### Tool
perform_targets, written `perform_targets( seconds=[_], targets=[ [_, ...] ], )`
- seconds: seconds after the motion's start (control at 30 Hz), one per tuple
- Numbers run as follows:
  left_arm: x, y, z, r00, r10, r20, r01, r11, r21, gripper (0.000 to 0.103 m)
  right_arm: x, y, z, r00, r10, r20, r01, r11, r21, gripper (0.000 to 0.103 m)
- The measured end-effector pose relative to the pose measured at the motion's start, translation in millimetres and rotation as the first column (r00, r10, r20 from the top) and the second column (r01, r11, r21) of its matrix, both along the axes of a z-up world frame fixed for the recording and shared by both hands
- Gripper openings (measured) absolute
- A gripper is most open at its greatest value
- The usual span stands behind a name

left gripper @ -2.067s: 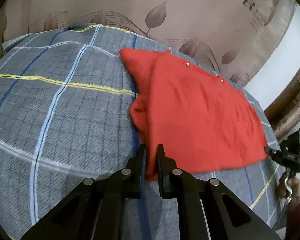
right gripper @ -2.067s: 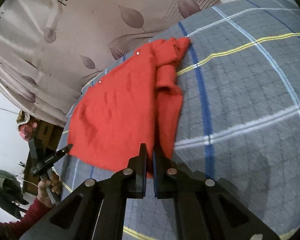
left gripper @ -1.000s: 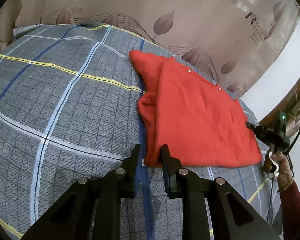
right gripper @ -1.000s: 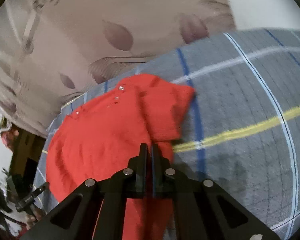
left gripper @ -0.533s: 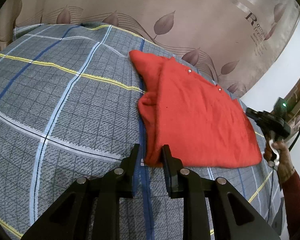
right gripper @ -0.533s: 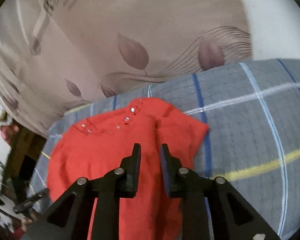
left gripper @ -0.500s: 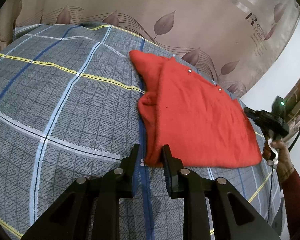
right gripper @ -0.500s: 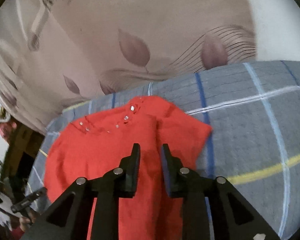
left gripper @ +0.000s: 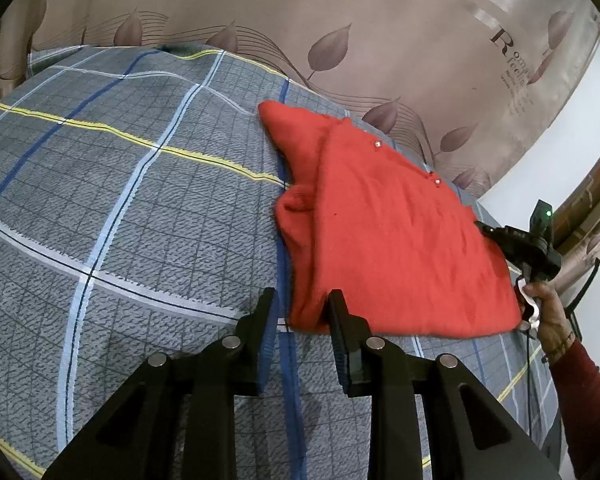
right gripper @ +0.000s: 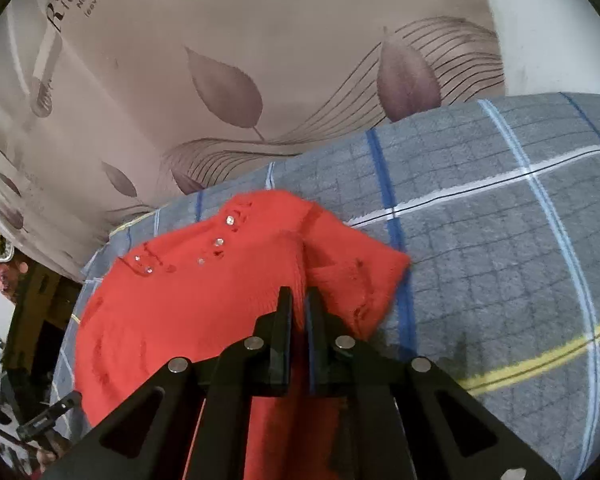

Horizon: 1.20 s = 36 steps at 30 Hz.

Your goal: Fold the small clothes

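A small red knit top (left gripper: 388, 236) with shiny studs lies folded on the grey plaid bedspread (left gripper: 140, 208). My left gripper (left gripper: 302, 300) is open, its fingers on either side of the top's near corner, low over the bed. My right gripper (right gripper: 298, 300) has its jaws closed to a narrow gap on the raised fold of the red top (right gripper: 204, 304) near the sleeve. The right gripper (left gripper: 516, 244) also shows in the left wrist view at the top's far right edge, held by a hand in a red sleeve.
A beige curtain with a leaf print (left gripper: 340, 40) hangs behind the bed. A white wall and brown wooden frame (left gripper: 592, 208) stand at the right. The bedspread stretches out to the left of the top in the left wrist view.
My right gripper has moved from the top's near edge up over its middle, opened briefly, then closed on a fold. My left gripper opened, let go of the corner and drew back a little.
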<state>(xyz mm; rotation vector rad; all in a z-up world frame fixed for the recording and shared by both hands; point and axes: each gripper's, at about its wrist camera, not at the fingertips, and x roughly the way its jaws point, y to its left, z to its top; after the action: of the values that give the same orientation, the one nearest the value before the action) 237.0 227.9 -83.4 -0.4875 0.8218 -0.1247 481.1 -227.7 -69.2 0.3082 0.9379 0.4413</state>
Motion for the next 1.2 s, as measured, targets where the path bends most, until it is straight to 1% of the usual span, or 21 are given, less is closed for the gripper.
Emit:
perform_targets(
  seconds=[0.1, 0.17, 0.23, 0.3, 0.37, 0.43, 0.5, 0.57, 0.63, 0.67, 0.7, 0.77, 0.8, 0.83, 0.87, 0.9, 0.93, 0.97, 1.03, 1.1, 1.2],
  targets=[
    [0.0, 0.2, 0.2, 1.000, 0.000, 0.000, 0.000, 1.000, 0.000, 0.028, -1.0, 0.3, 1.8, 1.000, -0.007, 0.005, 0.007, 1.000, -0.009, 0.007],
    [0.3, 0.1, 0.5, 1.000, 0.000, 0.001, 0.000, 1.000, -0.003, 0.028, -3.3, -1.5, 5.0, 1.000, -0.017, 0.011, 0.017, 1.000, -0.001, 0.012],
    [-0.1, 0.3, 0.5, 1.000, 0.000, 0.002, 0.000, 1.000, -0.006, 0.029, -7.6, -5.6, 11.5, 0.998, -0.049, 0.031, 0.049, 0.999, 0.005, 0.022],
    [-0.2, 0.3, 0.3, 1.000, 0.001, 0.003, -0.001, 1.000, -0.006, 0.030, -17.1, -7.9, 26.2, 0.993, -0.071, 0.090, 0.071, 0.997, 0.000, 0.022],
    [-0.5, 0.2, 0.4, 1.000, 0.002, 0.004, -0.002, 1.000, -0.004, 0.032, -26.8, -1.7, 43.7, 0.987, -0.047, 0.156, 0.050, 0.999, -0.020, 0.022],
    [-0.6, -1.1, 1.2, 1.000, 0.003, 0.005, -0.003, 1.000, 0.003, 0.033, -31.5, 14.9, 53.5, 0.983, 0.016, 0.185, 0.000, 0.996, -0.084, 0.022],
    [-0.3, -2.8, 2.4, 1.000, 0.003, 0.006, -0.003, 1.000, 0.014, 0.036, -33.5, 38.8, 53.4, 0.979, 0.090, 0.183, -0.052, 0.979, -0.199, 0.022],
    [-0.6, -4.9, 4.3, 1.000, 0.008, 0.008, -0.009, 1.000, 0.030, 0.040, -30.4, 52.6, 41.9, 0.983, 0.122, 0.137, -0.082, 0.960, -0.267, 0.021],
    [-0.8, -7.3, 6.1, 1.000, 0.014, 0.010, -0.014, 0.999, 0.051, 0.046, -21.5, 59.5, 19.6, 0.991, 0.118, 0.057, -0.093, 0.938, -0.335, 0.021],
    [-0.9, -8.6, 6.7, 1.000, 0.016, 0.010, -0.017, 0.998, 0.062, 0.048, -20.6, 59.1, 12.7, 0.991, 0.124, 0.049, -0.102, 0.942, -0.321, 0.021],
    [-0.9, -9.9, 7.3, 1.000, 0.018, 0.010, -0.019, 0.997, 0.074, 0.051, -22.0, 55.9, 14.9, 0.992, 0.108, 0.069, -0.083, 0.952, -0.296, 0.021],
    [-1.8, -12.1, 8.5, 1.000, 0.029, 0.011, -0.030, 0.994, 0.103, 0.057, -23.3, 49.5, 19.5, 0.996, 0.073, 0.054, -0.058, 0.967, -0.247, 0.022],
    [-2.7, -13.7, 9.5, 0.999, 0.043, 0.011, -0.044, 0.991, 0.128, 0.062, -29.9, 43.4, 25.5, 0.996, 0.048, 0.077, -0.031, 0.976, -0.215, 0.024],
    [-3.2, -15.0, 10.3, 0.999, 0.054, 0.011, -0.055, 0.987, 0.150, 0.067, -39.0, 37.4, 31.8, 0.994, 0.024, 0.107, -0.003, 0.982, -0.190, 0.030],
    [-4.1, -16.1, 10.9, 0.998, 0.062, 0.011, -0.063, 0.984, 0.167, 0.069, -50.4, 31.8, 37.3, 0.990, 0.002, 0.138, 0.021, 0.986, -0.164, 0.036],
    [-4.6, -17.5, 11.8, 0.997, 0.078, 0.010, -0.079, 0.978, 0.191, 0.072, -65.6, 26.2, 41.4, 0.986, -0.016, 0.168, 0.041, 0.989, -0.145, 0.053],
    [-5.8, -17.5, 11.7, 0.996, 0.087, 0.010, -0.087, 0.975, 0.204, 0.073, -77.0, 22.9, 43.4, 0.982, -0.030, 0.187, 0.059, 0.987, -0.151, 0.071],
    [-6.2, -18.0, 11.8, 0.995, 0.095, 0.010, -0.094, 0.972, 0.217, 0.074, -88.7, 20.5, 43.8, 0.977, -0.047, 0.208, 0.084, 0.981, -0.172, 0.076],
    [-7.1, -19.8, 12.8, 0.994, 0.105, 0.011, -0.105, 0.965, 0.240, 0.074, -109.7, 21.2, 40.0, 0.970, -0.054, 0.235, 0.112, 0.964, -0.242, 0.077],
    [-7.8, -20.8, 13.1, 0.993, 0.116, 0.008, -0.113, 0.959, 0.261, 0.075, -122.7, 19.6, 32.9, 0.972, -0.053, 0.228, 0.125, 0.941, -0.316, 0.077],
    [-8.8, -24.0, 13.9, 0.992, 0.128, 0.005, -0.124, 0.946, 0.299, 0.075, -130.1, 20.1, 22.5, 0.975, -0.049, 0.216, 0.132, 0.912, -0.388, 0.077]
  ],
)
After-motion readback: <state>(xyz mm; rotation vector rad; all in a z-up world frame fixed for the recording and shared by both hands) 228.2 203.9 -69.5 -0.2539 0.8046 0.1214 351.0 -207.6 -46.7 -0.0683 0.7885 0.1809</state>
